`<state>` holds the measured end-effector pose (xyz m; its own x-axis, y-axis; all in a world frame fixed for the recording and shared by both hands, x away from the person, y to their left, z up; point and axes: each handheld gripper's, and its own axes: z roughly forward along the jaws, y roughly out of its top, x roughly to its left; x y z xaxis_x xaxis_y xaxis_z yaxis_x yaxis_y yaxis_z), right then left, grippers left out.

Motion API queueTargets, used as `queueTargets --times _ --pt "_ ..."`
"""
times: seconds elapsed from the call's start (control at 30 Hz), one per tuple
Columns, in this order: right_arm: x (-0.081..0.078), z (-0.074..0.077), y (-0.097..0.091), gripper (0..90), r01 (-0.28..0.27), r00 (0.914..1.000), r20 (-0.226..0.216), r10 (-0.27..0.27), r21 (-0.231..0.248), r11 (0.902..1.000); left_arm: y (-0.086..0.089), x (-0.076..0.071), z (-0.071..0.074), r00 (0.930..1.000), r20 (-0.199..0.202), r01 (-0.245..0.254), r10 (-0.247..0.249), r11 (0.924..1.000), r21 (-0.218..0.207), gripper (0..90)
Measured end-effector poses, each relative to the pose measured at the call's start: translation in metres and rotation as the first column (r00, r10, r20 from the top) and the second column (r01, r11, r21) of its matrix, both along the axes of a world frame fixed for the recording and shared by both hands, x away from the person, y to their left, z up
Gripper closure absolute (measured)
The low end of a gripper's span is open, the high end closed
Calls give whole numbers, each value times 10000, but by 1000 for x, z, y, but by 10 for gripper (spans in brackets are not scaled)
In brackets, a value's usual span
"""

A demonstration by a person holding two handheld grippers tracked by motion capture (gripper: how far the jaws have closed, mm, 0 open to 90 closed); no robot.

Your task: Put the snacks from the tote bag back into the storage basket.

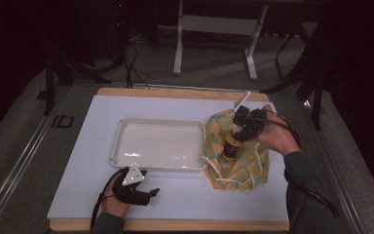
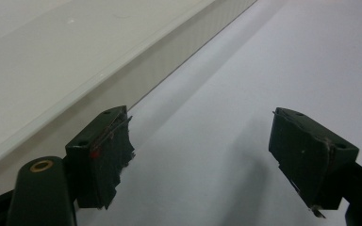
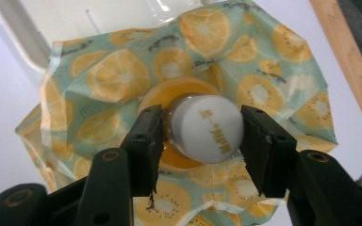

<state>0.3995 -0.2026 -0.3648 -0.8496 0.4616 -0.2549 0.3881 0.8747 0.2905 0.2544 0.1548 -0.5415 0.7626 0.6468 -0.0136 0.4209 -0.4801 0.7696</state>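
Right tongs (image 3: 199,136) point straight down over a small bottle (image 3: 206,128) with a white cap. The bottle stands upright on a cloth (image 3: 122,75) printed with orange and kiwi slices. In the right gripper view we look down the bottle's long axis, so the cap appears as a round disc between the two black jaws. One jaw sits at the cap's nine o'clock and the other at its three o'clock. The jaws stand wide; they look to lie against or just off the cap's sides, and we cannot tell whether the pads press on it.

From the high view, the right tongs (image 1: 238,127) sit directly above the bottle (image 1: 231,146), which stands on the cloth (image 1: 236,168) at the three o'clock side of a white tray (image 1: 121,146).

We judge the coming move turns on this vertical line-up: the bottle runs straight down from the tongs, so any lift or release goes along that axis.

Left tongs (image 1: 148,194) rest on the table (image 1: 190,195) at the tray's six o'clock, jaws wide and holding nothing, well apart from the bottle. The right hand (image 1: 272,134) is the nearer one.
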Motion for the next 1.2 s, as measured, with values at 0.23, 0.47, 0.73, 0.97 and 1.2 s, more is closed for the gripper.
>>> queueTargets --times 0.23,0.47,0.73,0.97,1.2 --pt "3 -1 -1 514 -569 9981 -225 565 -135 9983 0 0 0 10000 14 9 -9 10000 55 214" --pt "12 2 -2 540 -554 9947 -881 540 -134 9984 0 0 0 10000 -1 26 -26 10000 68 214" --pt "16 5 -3 579 -381 9918 -1219 384 43 9993 0 0 0 10000 -1 23 -23 10000 42 214" --pt "17 5 -2 584 -227 9908 -1338 221 -24 9997 0 0 0 10000 -16 28 -28 10000 46 214" --pt "16 6 0 585 -342 9909 -1304 326 -102 9994 0 0 0 10000 -11 34 -34 10000 62 214"
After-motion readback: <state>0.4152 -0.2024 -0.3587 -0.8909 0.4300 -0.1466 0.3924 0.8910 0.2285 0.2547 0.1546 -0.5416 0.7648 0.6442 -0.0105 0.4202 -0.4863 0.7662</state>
